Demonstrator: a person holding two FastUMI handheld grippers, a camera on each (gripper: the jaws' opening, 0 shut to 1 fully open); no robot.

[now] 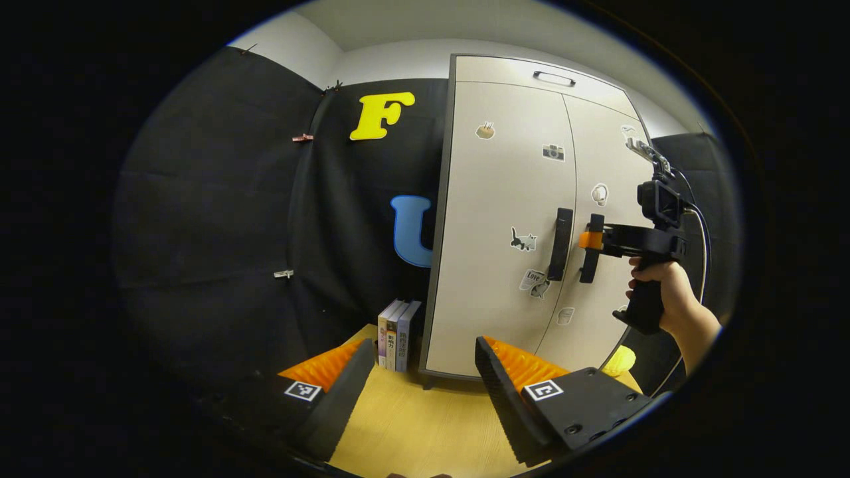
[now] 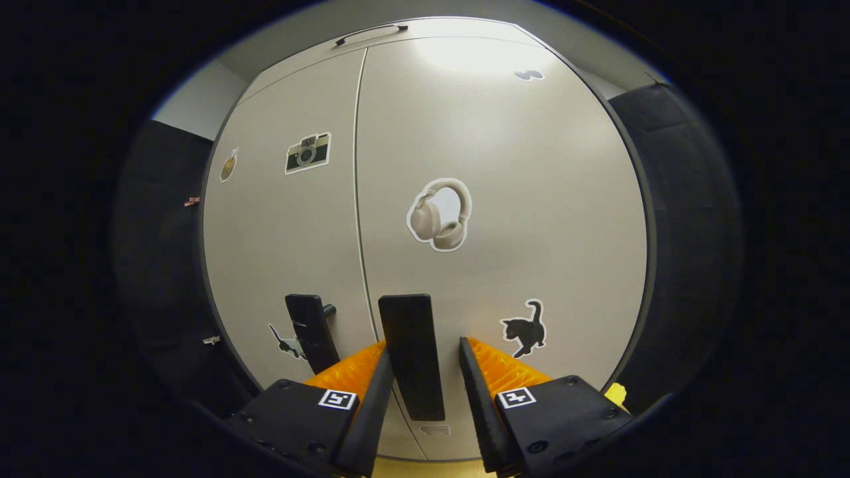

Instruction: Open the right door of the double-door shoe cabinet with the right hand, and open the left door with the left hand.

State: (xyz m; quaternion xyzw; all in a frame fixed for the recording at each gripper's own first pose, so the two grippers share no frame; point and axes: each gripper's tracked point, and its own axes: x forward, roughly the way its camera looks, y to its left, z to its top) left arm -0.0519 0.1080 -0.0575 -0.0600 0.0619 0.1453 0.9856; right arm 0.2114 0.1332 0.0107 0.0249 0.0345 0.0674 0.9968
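Fingers (image 2: pixel 475 392) of the right gripper (image 2: pixel 420 372) stand either side of the right door handle (image 2: pixel 412 355), the bar sitting in the gap between them; whether both pads already press on it I cannot tell from the right gripper view, since slivers of space seem to remain. In the left gripper view that same tool, held in a person's hand (image 1: pixel 667 292), reaches the handle from the side. Neither door has swung yet: the seam between them runs closed from top to bottom, so both openings are judged still to do, the right one nearest to starting.

Largest first: the shoe cabinet (image 1: pixel 505 219) stands upright at the far edge of the wooden worktop (image 1: pixel 425 425), a tall box with smooth, matt, pale panels and a dark frame. Its left door (image 1: pixel 495 199) and right door (image 2: pixel 518 199) are flat slabs dotted with small glossy stickers. The left door handle (image 1: pixel 560 243) is a slim dark vertical bar, just beside its twin across the seam. The left gripper (image 1: pixel 425 368) hangs back over the worktop with fingers spread wide and empty, ribbed pads facing inward.
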